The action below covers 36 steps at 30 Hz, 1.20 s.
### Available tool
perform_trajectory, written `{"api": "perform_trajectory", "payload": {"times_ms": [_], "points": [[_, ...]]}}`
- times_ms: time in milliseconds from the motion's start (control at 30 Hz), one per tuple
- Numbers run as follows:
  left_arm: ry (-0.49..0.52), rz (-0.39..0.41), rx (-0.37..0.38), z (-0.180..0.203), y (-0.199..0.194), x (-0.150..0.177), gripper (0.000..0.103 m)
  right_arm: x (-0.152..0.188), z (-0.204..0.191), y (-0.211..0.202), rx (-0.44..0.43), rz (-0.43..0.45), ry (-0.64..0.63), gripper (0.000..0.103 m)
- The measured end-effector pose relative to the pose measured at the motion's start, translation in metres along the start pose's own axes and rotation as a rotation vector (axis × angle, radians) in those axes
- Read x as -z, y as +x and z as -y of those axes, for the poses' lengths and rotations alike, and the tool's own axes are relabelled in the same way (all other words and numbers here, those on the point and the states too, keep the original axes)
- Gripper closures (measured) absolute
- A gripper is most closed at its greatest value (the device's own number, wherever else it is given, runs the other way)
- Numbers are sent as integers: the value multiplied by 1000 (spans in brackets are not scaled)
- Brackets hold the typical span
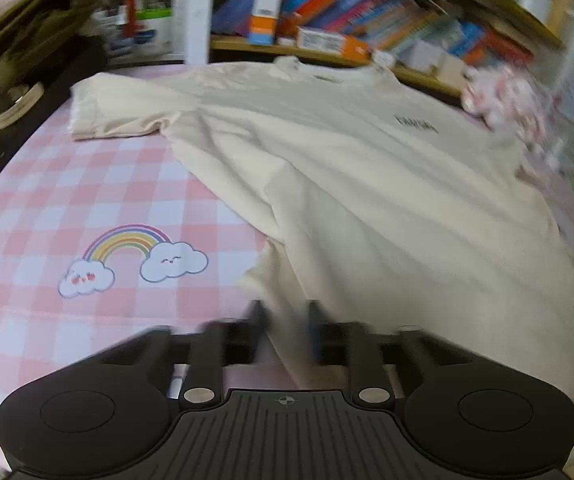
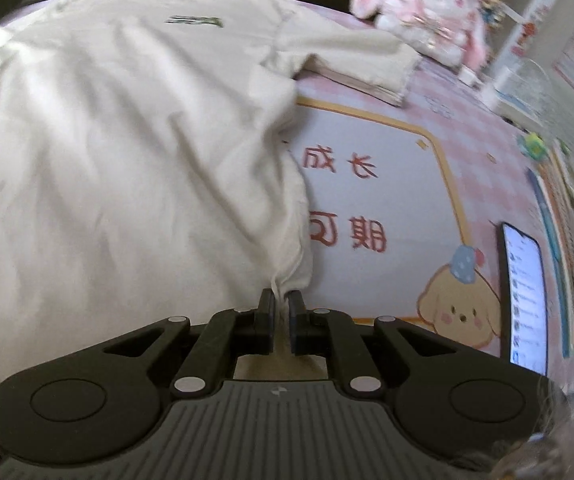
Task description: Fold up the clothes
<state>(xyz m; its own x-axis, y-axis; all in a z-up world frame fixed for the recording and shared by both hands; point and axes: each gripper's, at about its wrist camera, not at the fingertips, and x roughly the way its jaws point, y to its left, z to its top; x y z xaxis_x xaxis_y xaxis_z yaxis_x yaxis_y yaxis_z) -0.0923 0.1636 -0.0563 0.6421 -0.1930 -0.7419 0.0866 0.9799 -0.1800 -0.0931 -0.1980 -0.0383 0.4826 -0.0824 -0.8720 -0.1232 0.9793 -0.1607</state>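
Observation:
A cream T-shirt (image 1: 367, 184) with a small dark chest print lies spread face up on a pink checked mat (image 1: 67, 184); its collar points away from me. My left gripper (image 1: 285, 314) is at the shirt's near left hem corner, with hem cloth between its blurred fingers. The same T-shirt (image 2: 127, 140) fills the left of the right wrist view. My right gripper (image 2: 281, 304) is shut on the shirt's near right hem corner, which bunches between its pads.
Bookshelves (image 1: 367, 20) stand behind the mat. A dark green cloth (image 1: 27, 32) hangs at far left. A pink plush rabbit (image 2: 427, 4) sits at the far right. A lit phone (image 2: 525, 300) lies near the right edge of the mat (image 2: 387, 184).

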Motion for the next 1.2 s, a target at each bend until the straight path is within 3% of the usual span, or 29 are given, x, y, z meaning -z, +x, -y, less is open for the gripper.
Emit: {"api": "perform_trajectory", "payload": {"times_ms": [100, 267, 367, 400, 533, 667, 800, 867, 900, 933, 1033, 1100, 1167, 1200], "points": [[-166, 32, -53, -7, -9, -3, 101, 1, 5, 0, -54, 20, -21, 95], [-223, 234, -229, 12, -88, -2, 101, 5, 19, 0, -152, 55, -18, 94], [-282, 238, -327, 15, -110, 8, 100, 7, 24, 1, -194, 79, -43, 94], [-301, 205, -346, 12, -109, 15, 100, 7, 25, 1, -207, 87, -56, 94], [-375, 67, -421, -1, -103, 44, 82, 7, 28, 2, -242, 104, -96, 94], [-438, 105, -407, -10, -113, 74, 78, 7, 34, 2, -277, 108, -110, 94], [-501, 89, -381, -4, -105, 89, 78, 10, 35, 1, -292, 119, -123, 94], [-542, 107, -332, 3, -101, 90, 67, 11, 36, 1, -298, 125, -131, 94], [-548, 121, -314, 7, -100, 88, 54, 11, 36, 1, -301, 126, -132, 94], [-553, 135, -297, 11, -99, 86, 48, 11, 37, 1, -304, 126, -132, 94], [-558, 161, -249, 22, -95, 80, 48, 11, 37, 1, -307, 128, -140, 94], [-535, 115, -277, 27, -85, 74, 49, 11, 38, 1, -309, 129, -143, 94], [-523, 84, -304, 31, -77, 71, 63, 11, 38, 1, -312, 131, -141, 94], [-523, 81, -306, 32, -75, 70, 89, 12, 39, 1, -313, 133, -139, 94]]}}
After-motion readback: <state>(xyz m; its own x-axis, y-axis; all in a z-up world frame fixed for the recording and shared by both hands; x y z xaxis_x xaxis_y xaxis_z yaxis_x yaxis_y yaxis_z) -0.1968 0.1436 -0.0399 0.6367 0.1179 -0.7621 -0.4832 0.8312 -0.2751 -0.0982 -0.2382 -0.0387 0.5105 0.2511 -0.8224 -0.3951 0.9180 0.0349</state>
